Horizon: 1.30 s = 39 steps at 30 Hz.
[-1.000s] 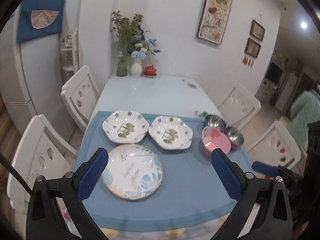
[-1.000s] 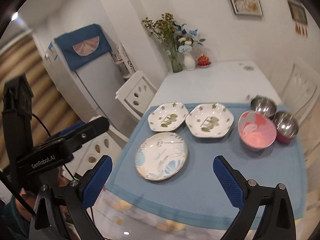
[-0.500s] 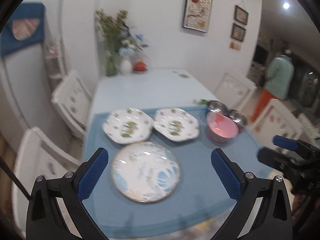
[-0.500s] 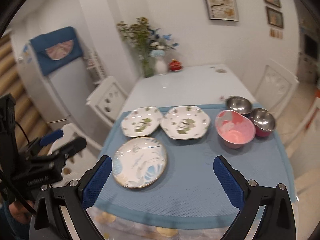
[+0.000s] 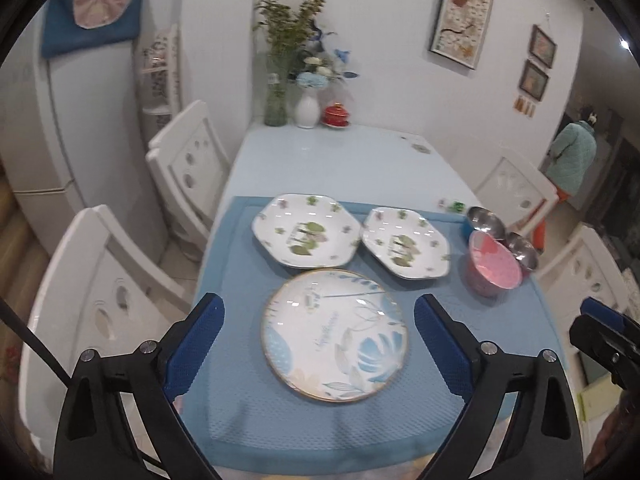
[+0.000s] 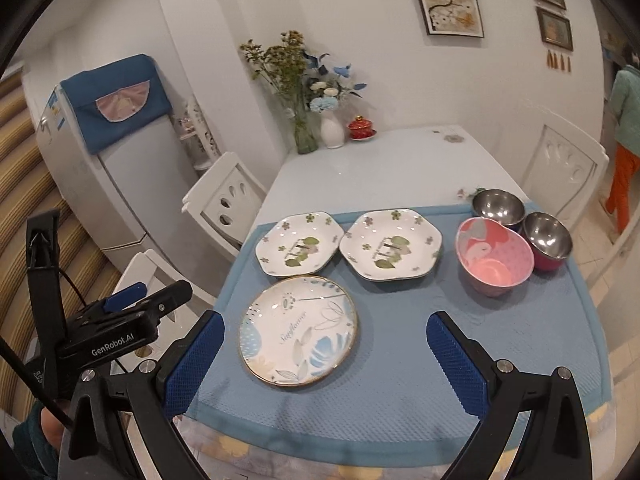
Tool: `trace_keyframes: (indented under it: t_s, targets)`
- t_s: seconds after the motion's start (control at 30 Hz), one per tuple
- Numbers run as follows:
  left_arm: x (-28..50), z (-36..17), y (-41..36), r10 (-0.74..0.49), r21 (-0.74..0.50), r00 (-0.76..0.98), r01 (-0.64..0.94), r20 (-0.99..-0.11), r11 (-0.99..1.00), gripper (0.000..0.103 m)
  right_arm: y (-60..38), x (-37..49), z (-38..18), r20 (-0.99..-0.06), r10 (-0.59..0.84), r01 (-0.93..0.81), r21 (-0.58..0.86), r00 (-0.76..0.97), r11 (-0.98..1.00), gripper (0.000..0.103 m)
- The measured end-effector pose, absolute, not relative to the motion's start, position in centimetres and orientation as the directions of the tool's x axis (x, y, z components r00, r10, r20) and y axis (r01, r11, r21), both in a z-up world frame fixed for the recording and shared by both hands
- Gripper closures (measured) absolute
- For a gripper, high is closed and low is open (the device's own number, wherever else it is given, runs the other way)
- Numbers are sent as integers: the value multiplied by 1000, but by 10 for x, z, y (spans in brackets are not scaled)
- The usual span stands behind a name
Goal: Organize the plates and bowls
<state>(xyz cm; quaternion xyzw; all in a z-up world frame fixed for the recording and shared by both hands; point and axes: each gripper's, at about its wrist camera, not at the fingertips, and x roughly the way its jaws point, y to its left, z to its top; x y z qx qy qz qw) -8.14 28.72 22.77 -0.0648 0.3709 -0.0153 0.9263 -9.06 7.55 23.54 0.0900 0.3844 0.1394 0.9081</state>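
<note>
Left gripper (image 5: pixel 319 346) lower, closing slightly; round plate (image 5: pixel 334 335) between pads, untouched.

Black gripper frames, blue textured fingers (image 5: pixel 439 350), silver screws, "GenRobot.AI" marking

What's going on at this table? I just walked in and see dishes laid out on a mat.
A person holds a gripper in each hand over the blue mat, and nothing has been picked up yet. The left gripper hangs over the round flower-patterned plate, its fingers just closing a little but clear of it. The right gripper is open and empty. Two hexagonal plates, a pink bowl and two steel bowls sit untouched farther back.
</note>
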Motion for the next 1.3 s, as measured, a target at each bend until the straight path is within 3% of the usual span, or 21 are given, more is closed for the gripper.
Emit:
trace_keyframes:
  t_s: [1.17, 1.3]
  targets:
    - [-47, 181, 299, -24, -119, 612, -116, -790, 986, 7, 92, -38, 185, -776, 329, -158, 290, 538, 944, 1]
    - [-26, 167, 287, -47, -117, 593, -80, -804, 990, 7, 99, -20, 169, -814, 286, -216, 202, 506, 955, 1]
